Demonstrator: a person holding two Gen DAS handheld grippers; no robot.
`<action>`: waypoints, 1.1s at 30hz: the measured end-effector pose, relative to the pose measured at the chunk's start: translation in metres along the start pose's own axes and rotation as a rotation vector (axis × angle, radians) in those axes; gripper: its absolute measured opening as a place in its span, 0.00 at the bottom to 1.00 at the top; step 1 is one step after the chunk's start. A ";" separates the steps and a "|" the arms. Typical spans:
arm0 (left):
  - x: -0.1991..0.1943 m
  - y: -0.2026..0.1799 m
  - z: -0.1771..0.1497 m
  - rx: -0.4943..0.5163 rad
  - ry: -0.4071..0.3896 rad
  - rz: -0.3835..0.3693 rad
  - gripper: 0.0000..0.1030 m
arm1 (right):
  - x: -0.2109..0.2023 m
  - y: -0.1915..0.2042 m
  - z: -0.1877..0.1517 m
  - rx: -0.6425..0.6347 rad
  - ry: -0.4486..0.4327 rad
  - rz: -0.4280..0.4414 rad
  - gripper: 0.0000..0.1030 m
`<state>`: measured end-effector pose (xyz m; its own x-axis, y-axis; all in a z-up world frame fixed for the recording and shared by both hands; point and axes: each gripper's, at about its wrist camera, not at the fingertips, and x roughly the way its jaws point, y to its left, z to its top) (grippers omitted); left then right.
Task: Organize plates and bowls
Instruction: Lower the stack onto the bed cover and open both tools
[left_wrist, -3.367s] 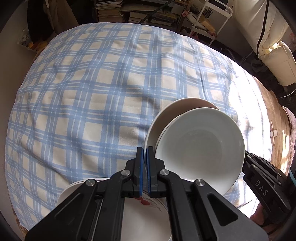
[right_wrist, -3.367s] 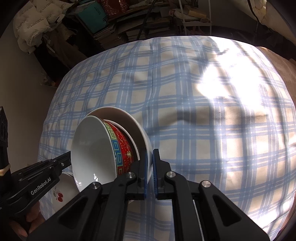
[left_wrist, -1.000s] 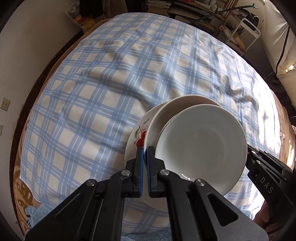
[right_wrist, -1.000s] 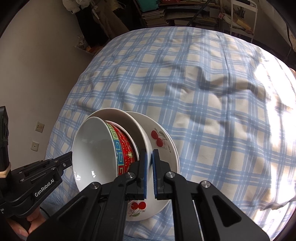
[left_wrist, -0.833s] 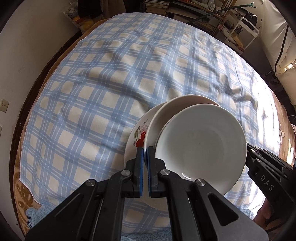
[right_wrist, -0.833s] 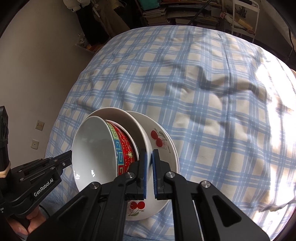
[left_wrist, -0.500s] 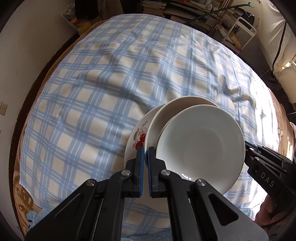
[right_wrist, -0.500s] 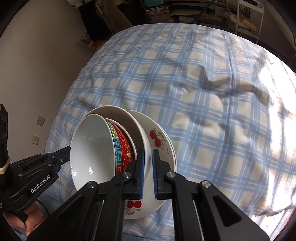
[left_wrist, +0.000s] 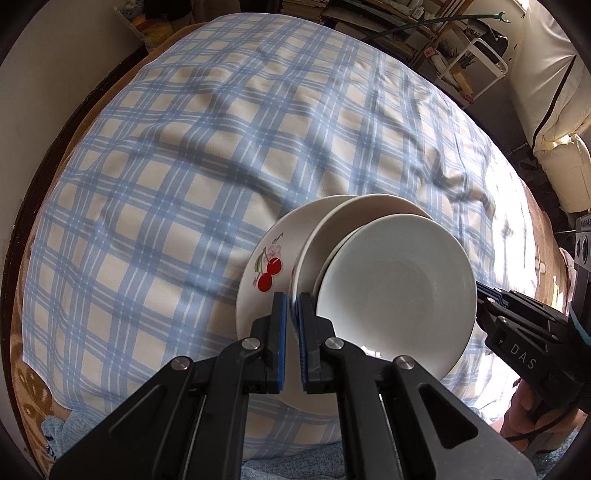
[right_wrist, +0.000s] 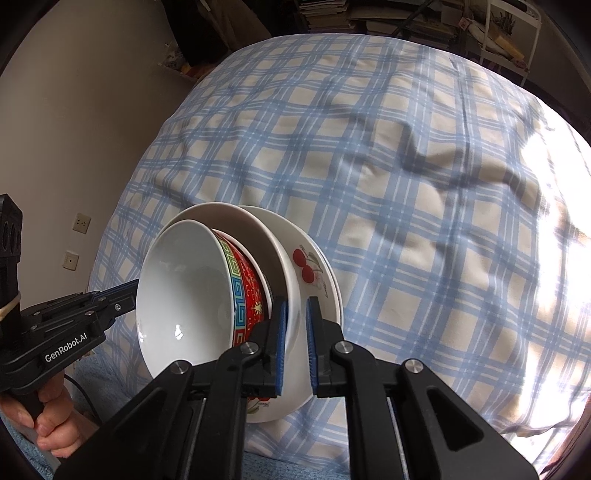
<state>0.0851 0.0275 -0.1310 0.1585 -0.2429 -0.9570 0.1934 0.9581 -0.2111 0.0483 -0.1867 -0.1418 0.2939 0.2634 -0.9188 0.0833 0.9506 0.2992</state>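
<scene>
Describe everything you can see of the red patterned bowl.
The red bowl is glossy, probably ceramic, white inside, with a red outside carrying gold motifs and a rim band of blue, green and teal key pattern. It sits nested in a plain white plate that lies over a cherry plate on the checked cloth. It looks tipped toward the left gripper, whose tips meet its rim.

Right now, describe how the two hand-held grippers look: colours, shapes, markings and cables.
Both are matte black, built of angular linkage arms with silver pivot bolts, ending in blue ribbed pads. The left hand-held gripper bears white "GenRobot.AI" lettering on its side, with a black cable below its grip and a pale band around its upright block. The right hand-held gripper shows "DAS" in white and a teal edge near its handle.
</scene>
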 end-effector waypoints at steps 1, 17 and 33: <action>-0.001 0.000 0.000 0.000 -0.003 0.002 0.06 | -0.003 0.000 0.000 -0.004 -0.012 0.001 0.11; -0.096 -0.023 -0.038 0.118 -0.389 0.185 0.47 | -0.098 0.010 -0.031 -0.067 -0.364 0.009 0.67; -0.166 -0.053 -0.118 0.185 -0.828 0.444 0.99 | -0.182 0.016 -0.095 -0.153 -0.750 -0.051 1.00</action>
<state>-0.0657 0.0343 0.0153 0.8749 0.0385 -0.4827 0.0896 0.9668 0.2394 -0.0947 -0.2041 0.0055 0.8651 0.0888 -0.4937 -0.0027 0.9850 0.1723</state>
